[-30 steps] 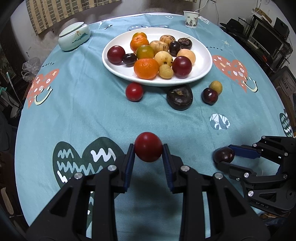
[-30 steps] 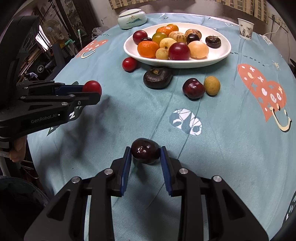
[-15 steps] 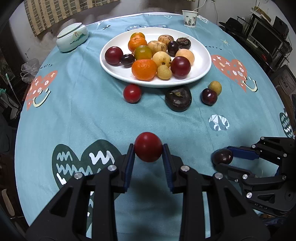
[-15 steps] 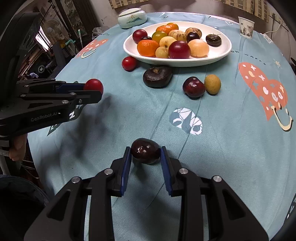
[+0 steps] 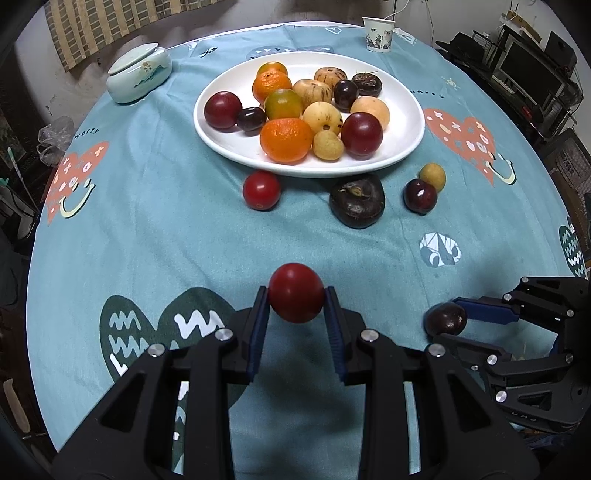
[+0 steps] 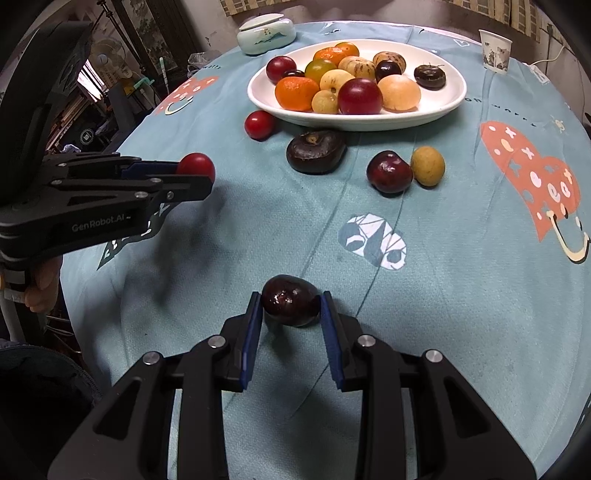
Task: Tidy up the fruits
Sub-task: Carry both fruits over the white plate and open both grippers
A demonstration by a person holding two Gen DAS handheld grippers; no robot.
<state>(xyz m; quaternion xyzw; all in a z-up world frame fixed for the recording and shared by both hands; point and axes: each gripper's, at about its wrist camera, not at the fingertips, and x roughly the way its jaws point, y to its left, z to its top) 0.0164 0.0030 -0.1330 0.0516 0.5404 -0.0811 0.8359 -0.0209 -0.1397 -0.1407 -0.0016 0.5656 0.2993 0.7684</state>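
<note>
The red fruit (image 5: pixel 296 292) is pinched between the pads of the left tool (image 5: pixel 296 300), held clear above the surface (image 5: pixel 155 221) on the near side of the plate (image 5: pixel 406 147), and the dark fruit (image 6: pixel 290 301) is clamped the same way in the right tool (image 6: pixel 290 308), also well short of the plate. Over the last second little has changed: both grips have stayed as tight as they were and the right tool has kept its place, while the plate sits slightly lower and nearer in the left view, so the left tool seems to have crept a little toward it. I judge both picks done and the carry to the plate barely begun. Four fruits still lie loose just in front of the plate: a small red one (image 5: pixel 261 190), a large dark flattened one (image 5: pixel 357 200), a dark cherry-like one (image 5: pixel 420 196) touching or almost touching a yellow one (image 5: pixel 432 177). On writing, the left tool's side reads "GenRobot.AI" in the right view; the cloth carries the word "worry" left of the plate. The cup (image 5: pixel 378 34) beyond the plate has a print too small to read.
</note>
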